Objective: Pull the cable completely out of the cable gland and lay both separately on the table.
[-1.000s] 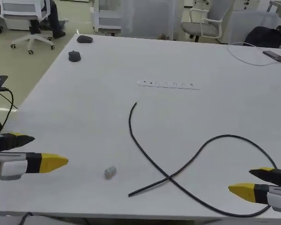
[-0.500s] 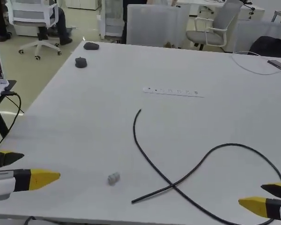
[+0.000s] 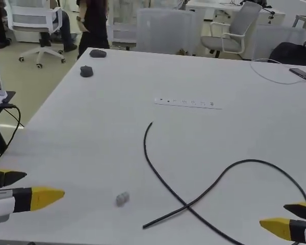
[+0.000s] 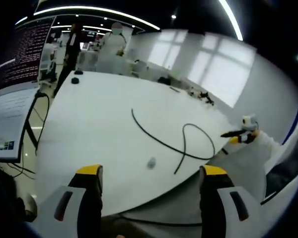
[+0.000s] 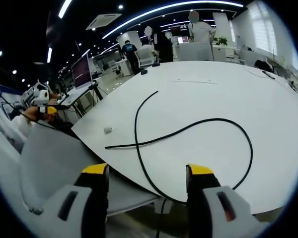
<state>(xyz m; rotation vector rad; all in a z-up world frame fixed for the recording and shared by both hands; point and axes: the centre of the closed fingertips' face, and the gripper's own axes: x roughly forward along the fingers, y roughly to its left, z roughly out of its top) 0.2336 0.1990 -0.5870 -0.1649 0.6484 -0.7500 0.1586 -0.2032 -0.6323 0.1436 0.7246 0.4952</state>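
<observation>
A black cable (image 3: 194,189) (image 4: 174,144) (image 5: 188,130) lies in a loose loop on the white table (image 3: 117,122), crossing itself near the front edge. A small grey cable gland (image 3: 122,198) (image 4: 151,163) (image 5: 108,130) rests apart from it, to the left of the cable's near end. My left gripper (image 3: 15,188) (image 4: 149,178) is open at the front left edge, holding nothing. At the front right edge my right gripper (image 3: 290,218) (image 5: 146,171) is open and empty, close to the cable's loop.
A white power strip (image 3: 186,103) lies mid-table. Two dark computer mice (image 3: 86,71) sit at the far left corner. A phone (image 3: 302,74) with a thin white lead lies far right. Office chairs (image 3: 229,30) and a person (image 3: 94,23) stand beyond the table.
Both grippers have drawn back toward the front edge and sit lower in the picture. The head camera tilted slightly. Cable and gland have not moved.
</observation>
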